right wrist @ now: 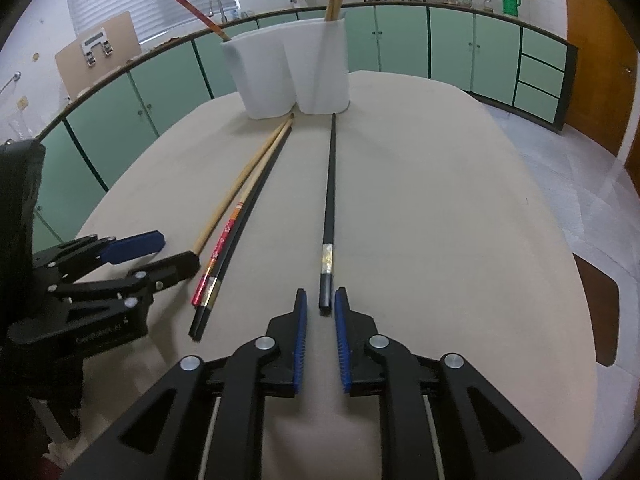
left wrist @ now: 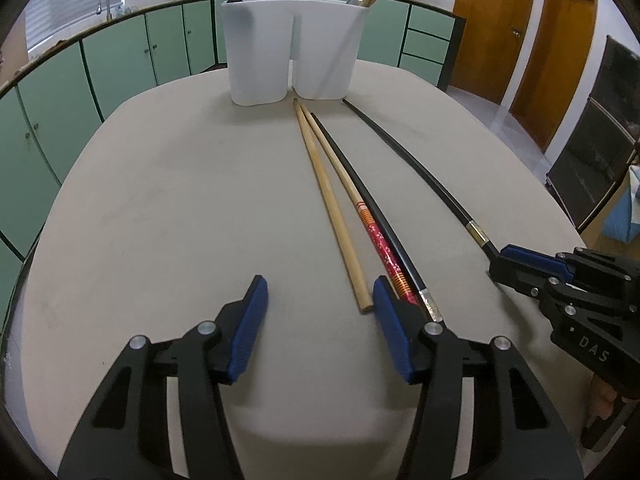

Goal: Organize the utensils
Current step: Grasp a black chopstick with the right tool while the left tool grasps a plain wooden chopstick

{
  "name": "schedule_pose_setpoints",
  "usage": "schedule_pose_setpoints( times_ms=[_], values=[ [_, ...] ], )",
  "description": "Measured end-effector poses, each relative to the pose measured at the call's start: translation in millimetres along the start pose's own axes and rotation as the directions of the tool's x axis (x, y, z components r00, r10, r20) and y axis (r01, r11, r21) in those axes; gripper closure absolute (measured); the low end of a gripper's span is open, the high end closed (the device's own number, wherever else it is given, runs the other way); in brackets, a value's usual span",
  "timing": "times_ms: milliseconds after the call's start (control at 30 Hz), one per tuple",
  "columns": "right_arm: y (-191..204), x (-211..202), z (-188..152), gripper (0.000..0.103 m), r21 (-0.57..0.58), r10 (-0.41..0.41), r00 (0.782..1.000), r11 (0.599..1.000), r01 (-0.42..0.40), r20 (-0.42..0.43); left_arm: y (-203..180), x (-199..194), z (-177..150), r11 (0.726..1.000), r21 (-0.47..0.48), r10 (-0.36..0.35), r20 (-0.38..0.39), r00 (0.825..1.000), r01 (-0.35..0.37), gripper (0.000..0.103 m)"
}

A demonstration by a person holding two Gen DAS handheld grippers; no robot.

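So the left claw (left wrist: pixel 320 300) sits spread wide and holding nothing, low over the desk (left wrist: pixel 160 200), with the butt of the plain wooden chopstick (left wrist: pixel 332 208) just inside its right finger. Next to that lie the red patterned chopstick (left wrist: pixel 382 246) and a black chopstick (left wrist: pixel 372 208), all three bunched together and fanning toward the white two-part holder (left wrist: pixel 292 48) at the far side (which already has a few chopsticks standing in it, one in the left cup, a couple in the right). Further right, the lone black chopstick (right wrist: pixel 330 200) lies apart from the bunch, and the right claw (right wrist: pixel 321 300) is narrowed around its near end, pads either side but not visibly pinching yet. I'd guess the step is grabbing that one, so close squarely on the thick end, lift level, then tip it upright over a cup. Room-wise: lots of bare desk right of that chopstick, but the rounded desk edge drops off on that side, and the two claws sit near each other, so keep the lift straight and forward.
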State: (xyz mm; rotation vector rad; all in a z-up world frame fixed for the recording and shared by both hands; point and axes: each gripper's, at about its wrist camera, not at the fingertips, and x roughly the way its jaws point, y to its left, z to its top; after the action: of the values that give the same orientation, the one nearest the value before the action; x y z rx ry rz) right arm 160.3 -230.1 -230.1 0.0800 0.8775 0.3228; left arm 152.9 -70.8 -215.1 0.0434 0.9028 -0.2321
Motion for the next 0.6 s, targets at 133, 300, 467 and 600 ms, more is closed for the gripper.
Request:
schedule_pose_setpoints(
  times_ms=[133, 300, 467, 600],
  values=[
    [2.6, 2.4, 2.0, 0.089, -0.010, -0.012, 1.000, 1.000, 0.012, -0.004, -1.6, 1.8, 1.4, 1.000, 0.000, 0.001, 0.000, 1.000, -0.001, 0.051],
    [8.2, 9.5, 8.1, 0.089, -0.015, -0.043, 0.999, 0.999, 0.043, -0.004, -4.5, 3.5, 2.5, 1.000, 0.005, 0.009, -0.001, 1.000, -0.009, 0.053],
    [10.7, 9.9, 7.4, 0.089, -0.020, -0.066, 0.998, 0.998, 0.066, 0.000, -10.0, 4.6, 3.4, 0.999, 0.011, 0.038, -0.001, 0.999, -0.038, 0.062],
    [7.8, 8.0, 6.3, 0.096, -0.007, -0.058, 0.998, 0.998, 0.058, 0.003, -13.9, 4.1, 3.8, 0.999, 0.013, 0.042, 0.005, 0.999, -0.042, 0.090]
  ],
)
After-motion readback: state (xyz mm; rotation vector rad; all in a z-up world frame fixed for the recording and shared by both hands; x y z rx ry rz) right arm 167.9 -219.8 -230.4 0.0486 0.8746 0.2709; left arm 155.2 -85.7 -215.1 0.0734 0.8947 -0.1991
